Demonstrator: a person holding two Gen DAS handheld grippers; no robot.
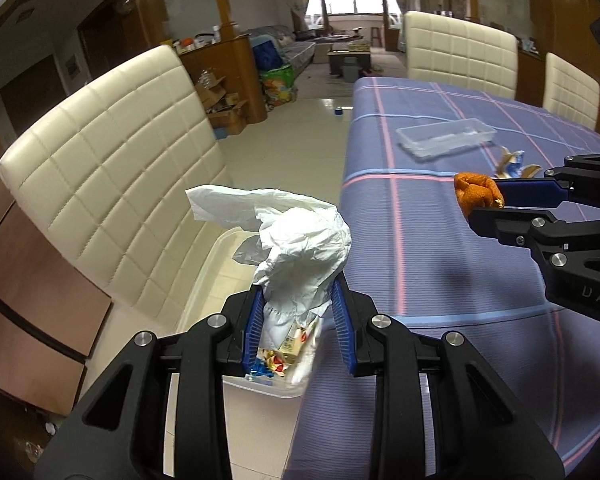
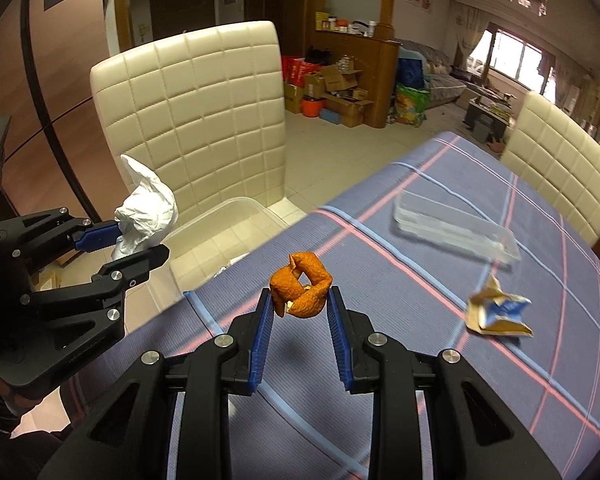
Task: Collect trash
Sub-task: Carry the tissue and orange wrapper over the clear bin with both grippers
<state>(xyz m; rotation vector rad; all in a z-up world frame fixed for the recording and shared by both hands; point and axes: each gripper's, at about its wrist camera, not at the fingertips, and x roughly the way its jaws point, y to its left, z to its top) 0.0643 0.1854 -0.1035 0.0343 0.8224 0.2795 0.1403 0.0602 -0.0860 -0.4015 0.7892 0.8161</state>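
My left gripper (image 1: 298, 300) is shut on a crumpled white tissue (image 1: 300, 248) and holds it above a clear plastic bin (image 1: 224, 248) on the chair seat; wrappers (image 1: 276, 356) lie in the bin. The left gripper (image 2: 140, 240) and tissue (image 2: 148, 212) show at the left of the right wrist view, over the bin (image 2: 220, 220). My right gripper (image 2: 298, 300) is shut on a curled orange peel (image 2: 300, 290) above the table's left edge; it shows in the left wrist view (image 1: 476, 200). A crumpled gold-and-blue wrapper (image 2: 498, 314) lies on the tablecloth.
A clear plastic lid or tray (image 2: 452, 228) lies on the purple plaid tablecloth (image 2: 420, 360). Cream padded chairs stand at the table's left (image 2: 196, 120) and far side (image 2: 560, 176). Boxes (image 2: 340, 92) sit on the floor beyond.
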